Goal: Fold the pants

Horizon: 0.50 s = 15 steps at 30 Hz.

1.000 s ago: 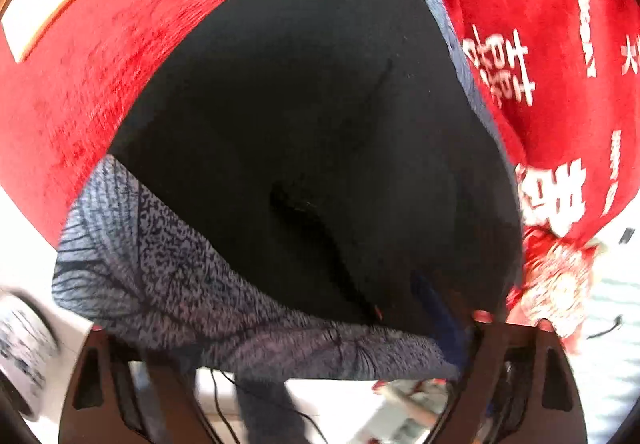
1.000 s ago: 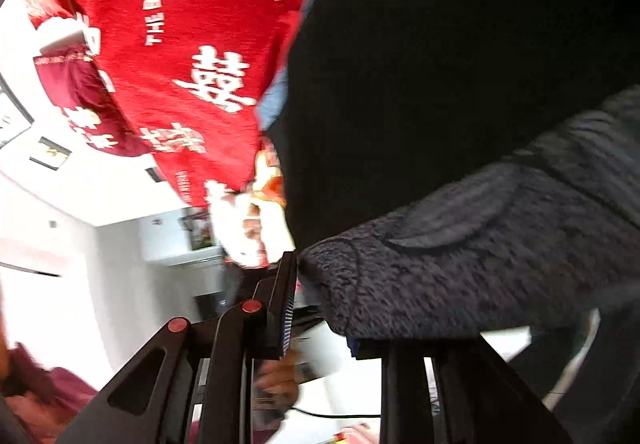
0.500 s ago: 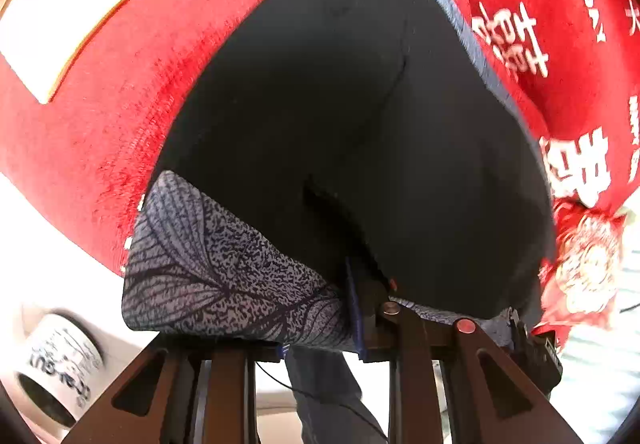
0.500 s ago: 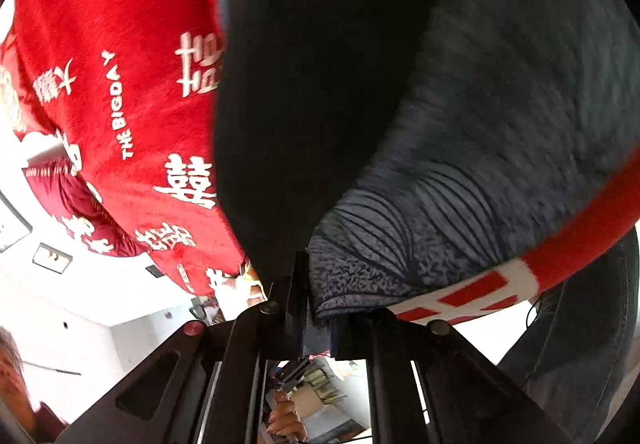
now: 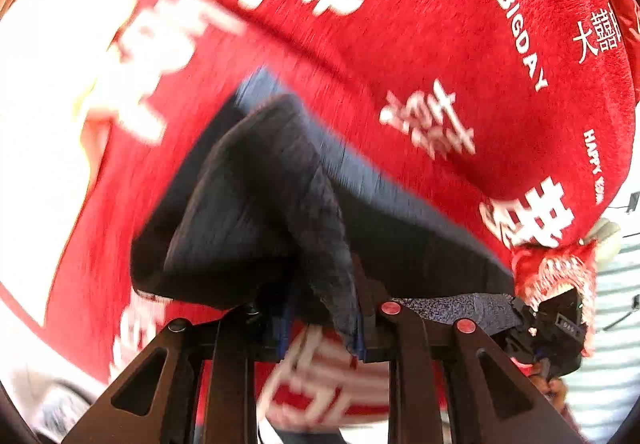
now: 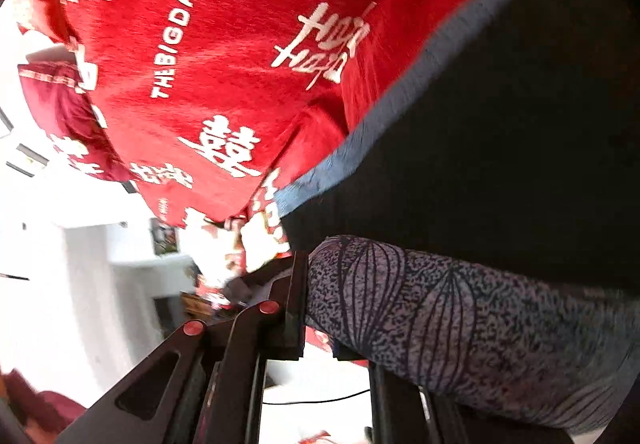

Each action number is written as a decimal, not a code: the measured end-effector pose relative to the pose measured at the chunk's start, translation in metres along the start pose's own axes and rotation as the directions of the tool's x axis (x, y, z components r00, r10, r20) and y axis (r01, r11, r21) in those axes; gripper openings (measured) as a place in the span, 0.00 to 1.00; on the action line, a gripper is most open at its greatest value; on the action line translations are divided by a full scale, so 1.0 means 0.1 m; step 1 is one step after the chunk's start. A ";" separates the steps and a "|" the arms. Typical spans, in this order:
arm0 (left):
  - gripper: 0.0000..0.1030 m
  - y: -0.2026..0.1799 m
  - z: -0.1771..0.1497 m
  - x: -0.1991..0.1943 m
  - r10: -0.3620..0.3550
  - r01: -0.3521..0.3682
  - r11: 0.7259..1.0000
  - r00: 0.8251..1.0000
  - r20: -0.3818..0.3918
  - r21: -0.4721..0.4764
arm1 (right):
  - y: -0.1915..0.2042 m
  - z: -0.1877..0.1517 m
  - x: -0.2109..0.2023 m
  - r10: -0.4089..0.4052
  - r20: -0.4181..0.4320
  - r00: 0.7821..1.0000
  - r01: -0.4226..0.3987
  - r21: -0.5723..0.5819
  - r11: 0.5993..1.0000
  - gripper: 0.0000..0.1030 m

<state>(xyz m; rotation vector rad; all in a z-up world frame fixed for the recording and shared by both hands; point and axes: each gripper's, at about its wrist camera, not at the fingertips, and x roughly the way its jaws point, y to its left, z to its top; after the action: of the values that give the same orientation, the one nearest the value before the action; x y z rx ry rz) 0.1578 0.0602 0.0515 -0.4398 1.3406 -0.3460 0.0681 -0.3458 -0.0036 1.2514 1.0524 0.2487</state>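
The pants (image 5: 248, 212) are black with a grey leaf-patterned hem and lie on a red blanket (image 5: 400, 44) printed with white characters. My left gripper (image 5: 320, 320) is shut on a bunched fold of the hem, which it holds up off the blanket. In the right wrist view, my right gripper (image 6: 320, 328) is shut on the patterned hem (image 6: 440, 316), with the black pants (image 6: 500, 124) spreading away above it. The right gripper (image 5: 552, 324) also shows at the right edge of the left wrist view, holding the same stretched hem. The view is motion-blurred.
The blanket's fringed edge (image 5: 552, 272) hangs near the right gripper. A dark red cushion (image 6: 60, 104) lies at the blanket's far left. White furniture (image 6: 152, 272) and a pale floor lie beyond the blanket's edge. A striped surface (image 5: 612, 344) is at the right.
Both grippers shut on the patterned hem, then rose and swept it across the blanket. The flat black pants now bunch and fold over, and more blanket shows.
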 end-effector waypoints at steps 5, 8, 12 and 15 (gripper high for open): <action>0.35 -0.21 0.64 0.64 0.125 -0.130 0.987 0.990 0.059 0.097 | -0.10 0.83 0.47 -0.154 -0.078 0.985 0.150 -0.062 0.987 0.11; 0.44 -0.14 0.79 1.12 0.261 -0.266 0.957 0.964 0.055 0.114 | -0.36 1.14 0.82 -0.277 -0.148 0.949 0.270 -0.068 0.960 0.13; 0.44 -0.18 0.82 1.27 0.334 -0.341 0.930 0.940 0.073 0.140 | -0.52 1.24 0.92 -0.254 -0.167 0.953 0.254 -0.017 0.967 0.16; 0.44 -0.21 0.81 1.05 0.338 -0.345 0.931 0.938 0.076 0.116 | -0.34 1.15 0.77 -0.269 -0.155 0.951 0.260 -0.076 0.963 0.70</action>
<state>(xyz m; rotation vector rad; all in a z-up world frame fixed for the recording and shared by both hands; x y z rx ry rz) 0.2583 -0.0004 -0.0145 -0.1018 1.3051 -0.1274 0.1834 -0.3809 -0.0785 1.0392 1.3338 0.1742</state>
